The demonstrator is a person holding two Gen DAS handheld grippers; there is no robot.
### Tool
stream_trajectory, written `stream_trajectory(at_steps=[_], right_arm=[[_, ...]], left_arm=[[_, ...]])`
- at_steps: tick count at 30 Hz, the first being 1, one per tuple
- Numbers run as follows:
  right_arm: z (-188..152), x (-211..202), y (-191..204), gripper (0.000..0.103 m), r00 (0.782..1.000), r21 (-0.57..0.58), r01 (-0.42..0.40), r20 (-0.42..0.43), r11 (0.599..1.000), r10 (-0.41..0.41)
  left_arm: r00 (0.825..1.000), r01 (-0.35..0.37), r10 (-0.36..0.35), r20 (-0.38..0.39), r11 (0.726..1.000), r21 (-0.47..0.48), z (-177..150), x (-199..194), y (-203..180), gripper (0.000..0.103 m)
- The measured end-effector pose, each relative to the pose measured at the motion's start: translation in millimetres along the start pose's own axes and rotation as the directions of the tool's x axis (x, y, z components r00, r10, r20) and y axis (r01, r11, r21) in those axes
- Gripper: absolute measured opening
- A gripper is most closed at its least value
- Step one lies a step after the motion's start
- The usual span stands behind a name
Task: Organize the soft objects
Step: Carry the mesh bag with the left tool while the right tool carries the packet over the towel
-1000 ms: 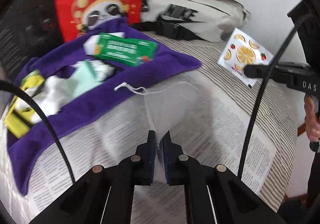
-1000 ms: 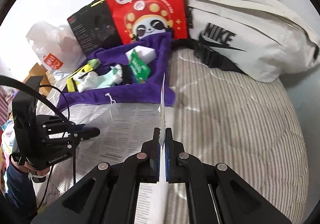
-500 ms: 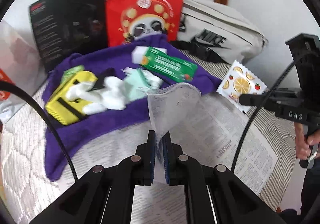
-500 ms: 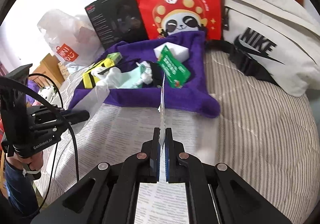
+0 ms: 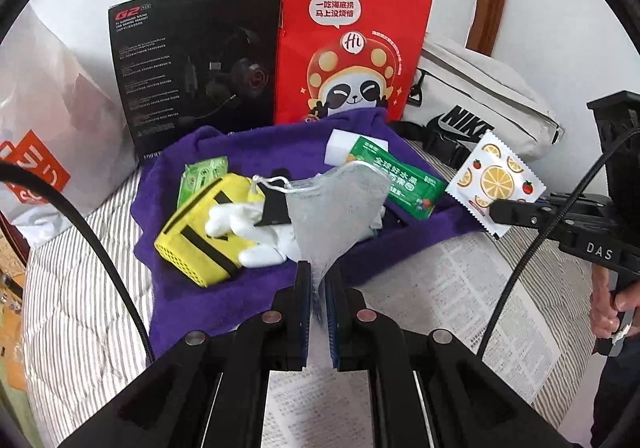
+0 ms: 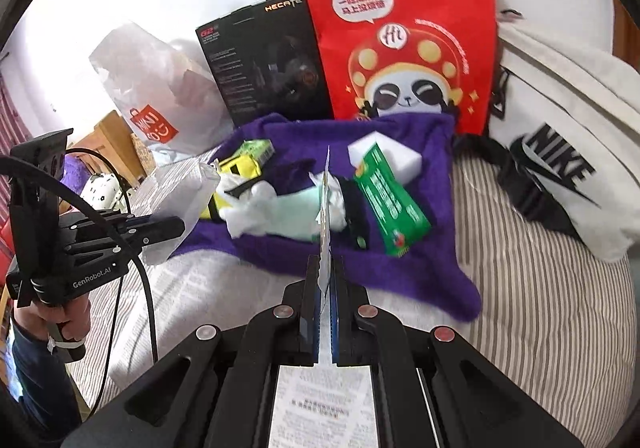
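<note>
Left tongs [image 5: 317, 290] clamped the mesh pouch [image 5: 336, 207], lifted above the purple towel [image 5: 192, 300] on the bed; right tongs [image 6: 325, 288] pinched the fruit-print packet [image 5: 495, 183] edge-on, presumably for bagging.

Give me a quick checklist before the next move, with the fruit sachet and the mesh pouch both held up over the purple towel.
1. Left claw shut on the white mesh drawstring pouch: ok.
2. Right claw shut on the flat orange-slice printed sachet: ok.
3. Pouch mouth open to take the sachet: cannot tell; the pouch hangs limp.
4. Sachet clear of the pouch, not touching: ok.
5. Purple towel free beneath: not ok; white glove, yellow pouch and green packet lie on it.
</note>
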State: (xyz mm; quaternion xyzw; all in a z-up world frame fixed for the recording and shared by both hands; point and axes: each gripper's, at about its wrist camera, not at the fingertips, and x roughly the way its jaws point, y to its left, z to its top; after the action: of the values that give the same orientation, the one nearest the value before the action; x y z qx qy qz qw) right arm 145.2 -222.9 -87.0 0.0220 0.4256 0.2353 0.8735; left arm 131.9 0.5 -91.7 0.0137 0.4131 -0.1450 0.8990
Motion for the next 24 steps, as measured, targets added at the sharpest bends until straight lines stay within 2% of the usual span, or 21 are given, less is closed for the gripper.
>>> stream_trajectory(at_steps=[14,24], right_arm=[[55.0,42.0,7.0,0.004,0.999,-0.042,-0.027,-0.018,0.999,0.026],[96.3,67.1,-2.9,0.004,1.000,-0.029,-0.010,-0.002,1.000,0.010]], left_arm=[[1.000,0.011,-0.011,0.013,0.999,-0.035,33.6,21.2,25.5,0.008],[1.000,0.002,-0.002,0.010,1.000,0.002,70.4,47.1,40.1,0.008]])
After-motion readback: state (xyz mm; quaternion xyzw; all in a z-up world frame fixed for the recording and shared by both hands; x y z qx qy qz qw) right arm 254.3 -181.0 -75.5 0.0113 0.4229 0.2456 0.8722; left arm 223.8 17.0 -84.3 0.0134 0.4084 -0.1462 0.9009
